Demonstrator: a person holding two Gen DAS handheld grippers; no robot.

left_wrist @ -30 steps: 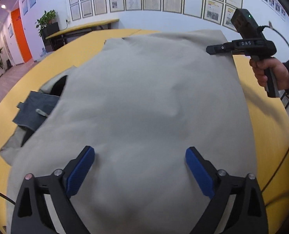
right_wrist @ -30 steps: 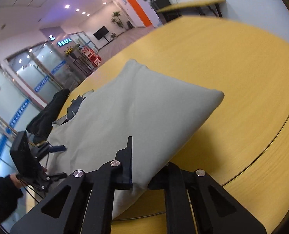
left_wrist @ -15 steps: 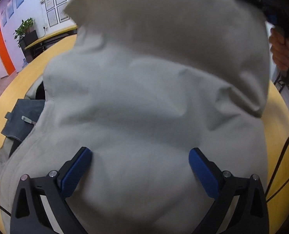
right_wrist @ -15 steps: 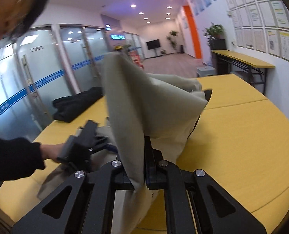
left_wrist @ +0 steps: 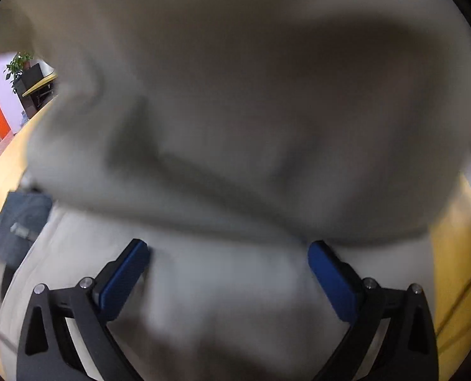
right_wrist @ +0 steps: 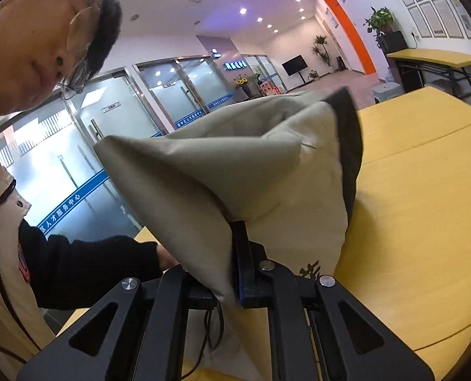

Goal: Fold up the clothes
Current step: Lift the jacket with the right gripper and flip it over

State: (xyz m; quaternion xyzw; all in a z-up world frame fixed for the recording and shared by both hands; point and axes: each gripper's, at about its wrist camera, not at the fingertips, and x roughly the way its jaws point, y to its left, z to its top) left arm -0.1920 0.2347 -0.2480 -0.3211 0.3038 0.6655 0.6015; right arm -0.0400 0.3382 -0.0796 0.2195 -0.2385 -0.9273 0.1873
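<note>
A beige-grey garment (left_wrist: 235, 127) fills the left wrist view, its far half lifted and curled over towards me, blurred. My left gripper (left_wrist: 227, 273) is open, blue pads (left_wrist: 124, 276) spread wide just above the near part of the cloth. In the right wrist view my right gripper (right_wrist: 232, 273) is shut on a corner of the same garment (right_wrist: 251, 165) and holds it raised above the yellow table (right_wrist: 426, 206). A dark inner lining (right_wrist: 349, 139) shows along its far edge.
A dark blue garment (left_wrist: 16, 222) lies on the table at the left of the beige one. The person's face and black-sleeved arm (right_wrist: 86, 266) are close on the left in the right wrist view. A side table with a plant (right_wrist: 432, 60) stands by the far wall.
My right gripper has lifted the far corner of the garment and carried it over towards the near side. The raised cloth now covers most of the left wrist view. My left gripper stays open.
</note>
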